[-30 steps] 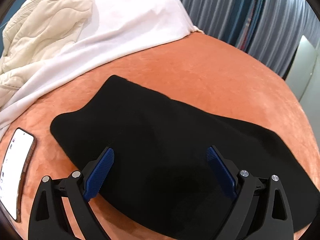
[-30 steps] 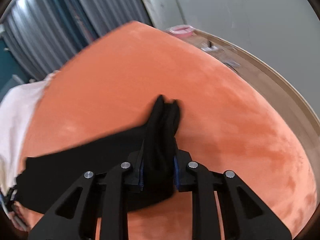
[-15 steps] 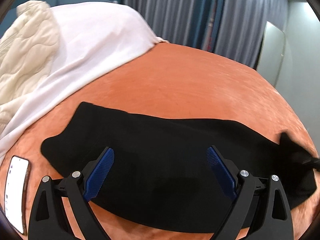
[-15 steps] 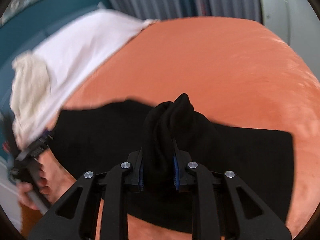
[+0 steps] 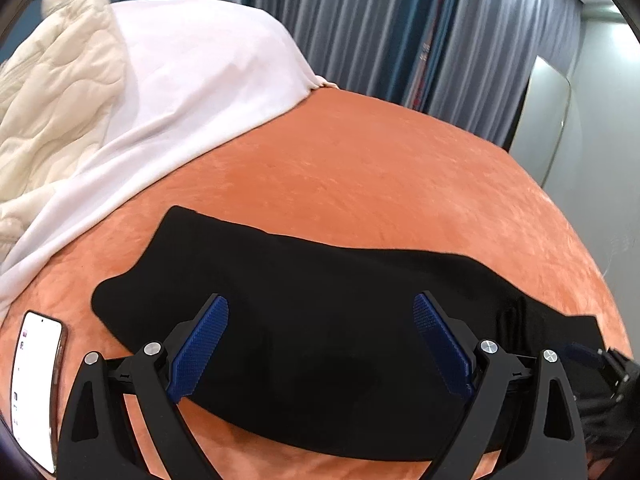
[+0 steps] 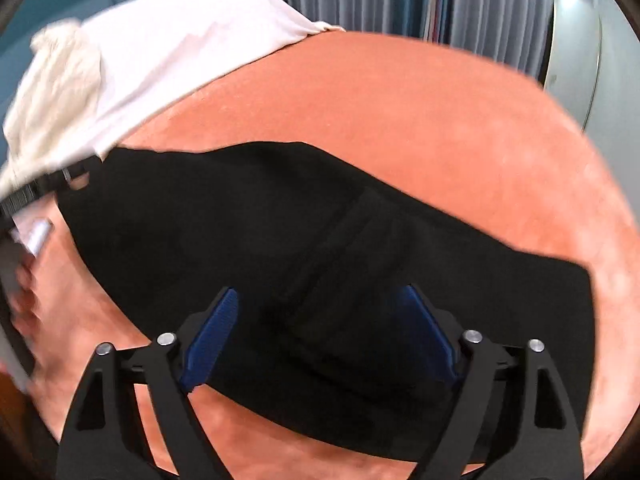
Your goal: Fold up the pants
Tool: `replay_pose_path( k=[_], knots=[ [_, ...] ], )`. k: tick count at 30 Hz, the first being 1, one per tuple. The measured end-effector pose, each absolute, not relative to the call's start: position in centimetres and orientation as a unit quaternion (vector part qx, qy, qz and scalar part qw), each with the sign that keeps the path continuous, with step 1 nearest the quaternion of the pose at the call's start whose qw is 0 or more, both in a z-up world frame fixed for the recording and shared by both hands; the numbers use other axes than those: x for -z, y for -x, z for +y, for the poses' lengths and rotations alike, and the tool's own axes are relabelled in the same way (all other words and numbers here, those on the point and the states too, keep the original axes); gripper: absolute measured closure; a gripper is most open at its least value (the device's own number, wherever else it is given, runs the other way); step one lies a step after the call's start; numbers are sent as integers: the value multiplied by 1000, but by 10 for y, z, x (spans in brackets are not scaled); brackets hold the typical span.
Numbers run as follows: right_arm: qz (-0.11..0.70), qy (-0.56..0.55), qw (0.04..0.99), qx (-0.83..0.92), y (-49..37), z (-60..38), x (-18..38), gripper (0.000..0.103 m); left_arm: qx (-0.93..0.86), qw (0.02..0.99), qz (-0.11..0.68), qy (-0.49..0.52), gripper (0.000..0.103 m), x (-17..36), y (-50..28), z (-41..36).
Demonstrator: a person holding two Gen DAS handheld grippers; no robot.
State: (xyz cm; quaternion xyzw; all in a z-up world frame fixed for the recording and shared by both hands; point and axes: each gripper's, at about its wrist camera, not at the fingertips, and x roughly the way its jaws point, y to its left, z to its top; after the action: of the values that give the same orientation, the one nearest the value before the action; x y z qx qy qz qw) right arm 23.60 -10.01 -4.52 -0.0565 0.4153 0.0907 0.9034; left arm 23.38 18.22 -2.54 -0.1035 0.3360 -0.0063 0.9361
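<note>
The black pants (image 5: 320, 300) lie flat across the orange bed cover (image 5: 380, 184), folded into a long band. My left gripper (image 5: 322, 320) is open and empty, hovering over their near edge. In the right wrist view the pants (image 6: 280, 220) show a folded-over end lying on top near the middle. My right gripper (image 6: 320, 320) is open and empty just above that fold. The right gripper's blue pad also shows at the far right of the left wrist view (image 5: 580, 350).
A white sheet (image 5: 192, 80) and a cream quilt (image 5: 52, 100) lie at the back left. A phone (image 5: 36, 376) lies on the cover at the near left. Grey curtains (image 5: 400, 32) and a mirror (image 5: 548, 108) stand behind the bed.
My right gripper carried the pants' end over to the left onto the rest of the pants, then opened and let it go. My left gripper stayed open.
</note>
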Motion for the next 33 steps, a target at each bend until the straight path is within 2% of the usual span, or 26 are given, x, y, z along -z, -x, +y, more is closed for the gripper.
replay_pose_path(
  k=[3, 5, 6, 11, 12, 13, 14, 18, 23, 27, 28, 29, 30, 33],
  knots=[
    [422, 71, 900, -83, -235, -97, 54, 22, -7, 933, 339, 117, 11, 26, -231, 197],
    [431, 69, 895, -87, -240, -93, 64, 45, -16, 930, 344, 128, 11, 28, -230, 208],
    [439, 68, 891, -93, -244, -90, 68, 48, -17, 929, 345, 136, 11, 29, -230, 213],
    [443, 74, 887, -102, -256, -68, 70, 51, -12, 911, 356, 207, 11, 38, -232, 245],
    [440, 70, 890, -100, -255, -63, 66, 48, -21, 906, 357, 226, 11, 42, -232, 252],
    [429, 64, 895, -98, -253, -61, 60, 33, -32, 901, 356, 245, 11, 45, -231, 261],
    [418, 64, 901, -95, -249, -60, 56, 23, -50, 895, 353, 268, 12, 49, -231, 273],
    [386, 56, 917, -89, -216, -59, 47, 23, -103, 872, 346, 330, 12, 64, -231, 311],
    [386, -9, 920, -68, -186, -94, 49, 18, -107, 828, 384, 394, 12, 98, -245, 332],
    [389, -46, 919, -42, -161, -130, 54, 18, -119, 840, 376, 373, 16, 99, -256, 326],
    [390, -57, 918, -34, -155, -141, 55, 18, -119, 845, 374, 363, 40, 98, -258, 322],
    [390, -72, 918, -26, -148, -154, 55, 18, -118, 849, 377, 352, 76, 99, -262, 318],
    [389, -86, 917, -19, -141, -167, 55, 18, -112, 850, 379, 348, 86, 100, -265, 316],
    [381, -120, 917, 10, -119, -204, 53, 18, -114, 861, 367, 333, 90, 92, -268, 307]
  ],
)
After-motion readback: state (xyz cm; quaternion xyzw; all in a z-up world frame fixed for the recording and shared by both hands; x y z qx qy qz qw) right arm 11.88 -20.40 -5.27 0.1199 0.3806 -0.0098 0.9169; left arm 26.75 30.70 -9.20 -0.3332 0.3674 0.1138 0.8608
